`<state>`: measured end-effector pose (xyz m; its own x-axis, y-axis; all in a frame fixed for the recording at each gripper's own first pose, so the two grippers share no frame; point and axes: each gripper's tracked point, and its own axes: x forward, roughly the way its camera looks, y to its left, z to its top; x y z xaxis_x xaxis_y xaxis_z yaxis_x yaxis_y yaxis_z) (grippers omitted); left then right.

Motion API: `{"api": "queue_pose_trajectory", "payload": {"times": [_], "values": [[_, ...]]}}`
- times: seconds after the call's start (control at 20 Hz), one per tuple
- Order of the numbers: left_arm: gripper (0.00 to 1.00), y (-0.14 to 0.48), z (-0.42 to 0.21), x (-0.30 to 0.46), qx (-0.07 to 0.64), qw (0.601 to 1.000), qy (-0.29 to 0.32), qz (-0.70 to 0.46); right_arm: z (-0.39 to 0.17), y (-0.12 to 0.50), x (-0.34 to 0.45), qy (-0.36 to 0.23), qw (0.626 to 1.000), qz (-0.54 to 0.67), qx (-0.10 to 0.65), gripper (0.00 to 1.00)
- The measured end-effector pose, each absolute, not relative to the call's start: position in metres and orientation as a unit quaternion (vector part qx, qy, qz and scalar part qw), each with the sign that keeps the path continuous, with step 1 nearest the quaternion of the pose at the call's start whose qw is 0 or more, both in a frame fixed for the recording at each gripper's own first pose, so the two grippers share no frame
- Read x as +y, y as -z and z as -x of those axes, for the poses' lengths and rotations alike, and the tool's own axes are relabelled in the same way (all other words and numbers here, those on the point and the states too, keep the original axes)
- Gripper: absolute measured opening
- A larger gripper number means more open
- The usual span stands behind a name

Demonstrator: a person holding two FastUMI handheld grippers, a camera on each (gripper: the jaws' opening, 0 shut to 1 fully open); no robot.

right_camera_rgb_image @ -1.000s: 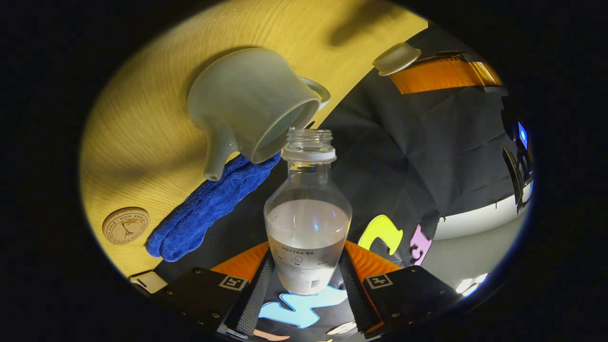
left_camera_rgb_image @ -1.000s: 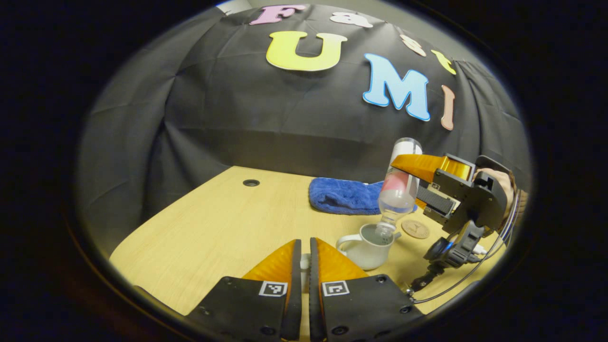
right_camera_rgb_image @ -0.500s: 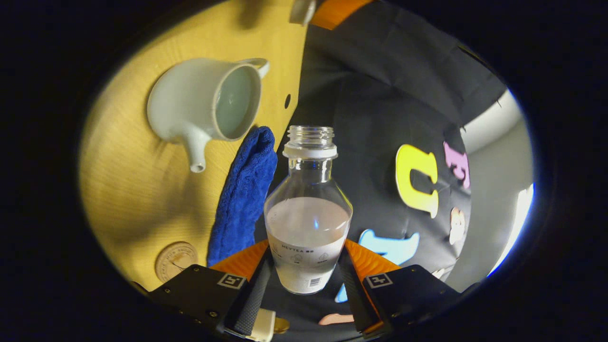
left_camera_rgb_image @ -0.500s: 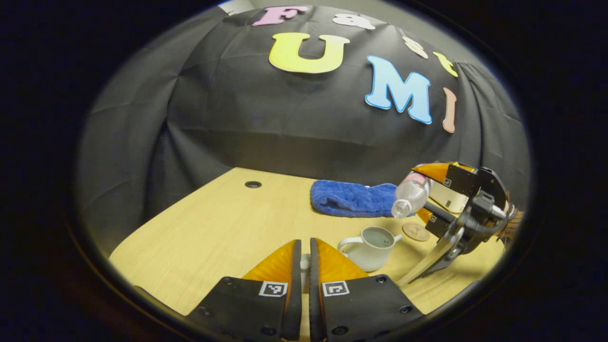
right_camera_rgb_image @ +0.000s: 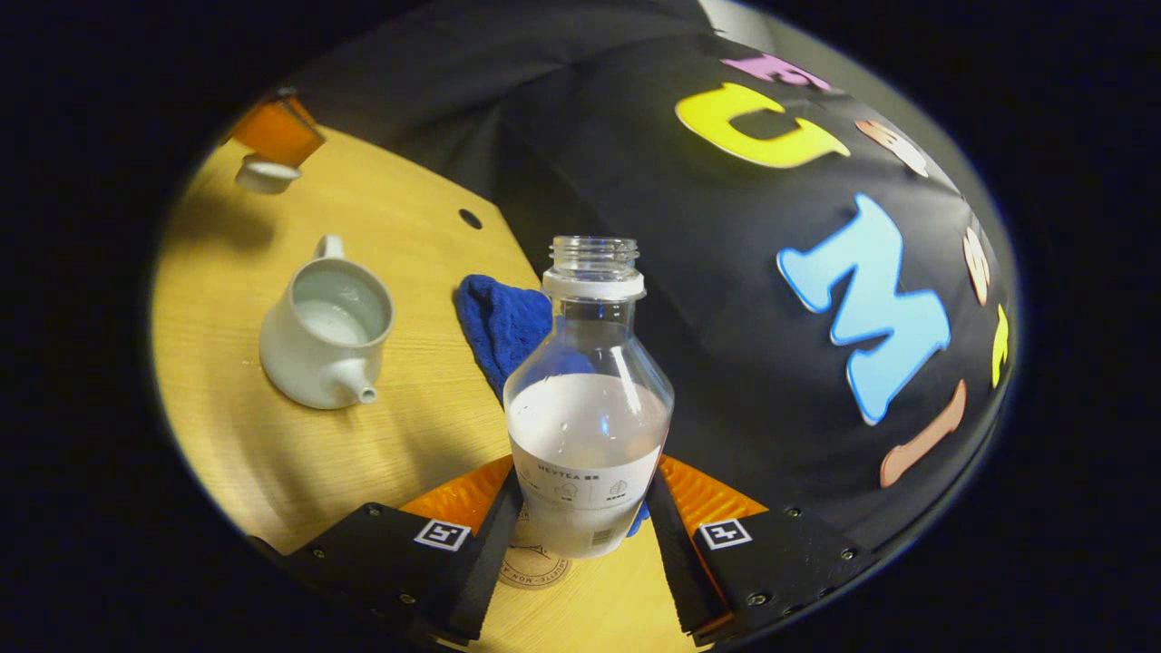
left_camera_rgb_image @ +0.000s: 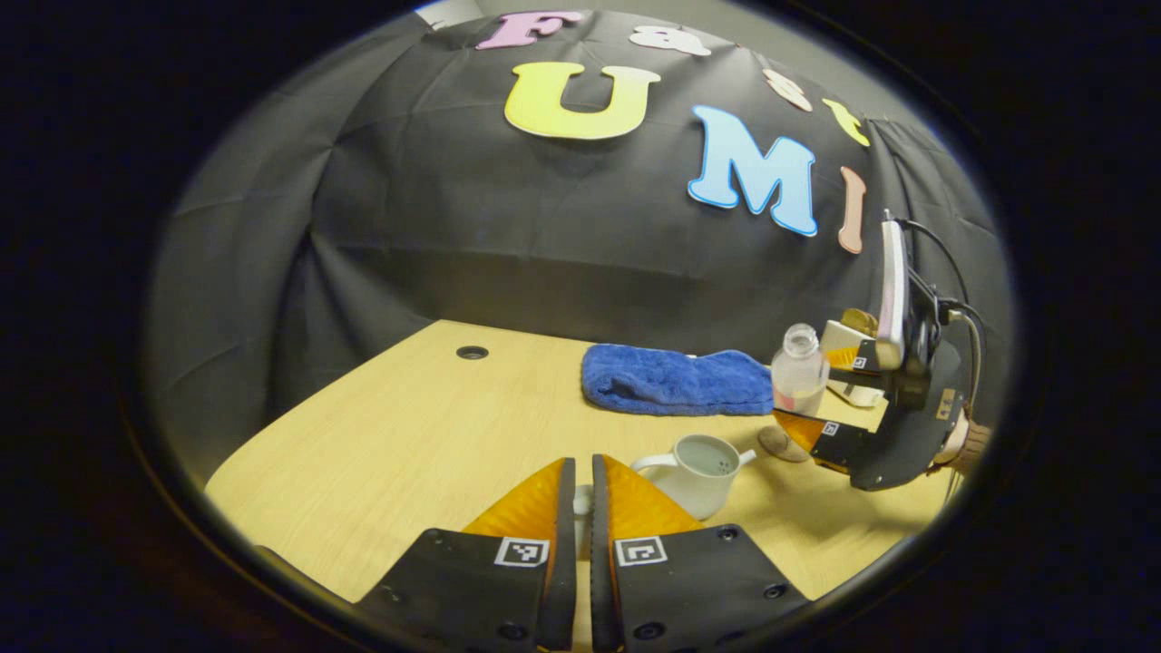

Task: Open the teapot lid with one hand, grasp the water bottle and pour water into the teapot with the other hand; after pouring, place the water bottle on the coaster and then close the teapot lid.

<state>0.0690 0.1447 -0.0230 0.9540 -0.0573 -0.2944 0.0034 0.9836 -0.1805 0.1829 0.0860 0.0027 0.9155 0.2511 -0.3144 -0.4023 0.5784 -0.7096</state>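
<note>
The clear water bottle [right_camera_rgb_image: 588, 408], uncapped and partly full, stands upright with my right gripper [right_camera_rgb_image: 588, 473] shut on its lower body. Just beneath it lies the round wooden coaster [right_camera_rgb_image: 535, 564], partly hidden. The white teapot [right_camera_rgb_image: 322, 345] sits open on the table to the left, water inside. In the left gripper view, my left gripper [left_camera_rgb_image: 582, 464] is shut on the teapot lid [left_camera_rgb_image: 581, 508], a white sliver between its fingers, held near the teapot [left_camera_rgb_image: 698, 472]. Farther right are the bottle [left_camera_rgb_image: 798, 372], the right gripper [left_camera_rgb_image: 816, 399] and the coaster [left_camera_rgb_image: 778, 444]. The lid [right_camera_rgb_image: 266, 174] hangs under the left gripper [right_camera_rgb_image: 272, 136].
A folded blue towel [left_camera_rgb_image: 676, 381] lies along the table's back edge, behind the teapot and the bottle. A small round hole [left_camera_rgb_image: 472, 352] is in the tabletop at the far left. The black cloth wall closes the back.
The bottle swung from tipped, mouth down over the teapot, to upright, and moved right to above the coaster. The left gripper kept still with the lid.
</note>
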Motion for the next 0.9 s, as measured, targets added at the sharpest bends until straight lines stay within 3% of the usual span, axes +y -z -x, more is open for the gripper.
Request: {"api": "queue_pose_trajectory", "payload": {"times": [0.4, 0.9], "values": [[0.14, 0.022, -0.070, 0.144, 0.154, 0.984, 0.014, 0.088, -0.190, 0.018, 0.050, -0.196, 0.940, 0.234, 0.149, 0.77], [0.14, 0.021, -0.070, 0.144, 0.156, 0.984, 0.011, 0.087, -0.199, 0.007, 0.062, -0.220, 0.961, 0.096, 0.138, 0.77]]}}
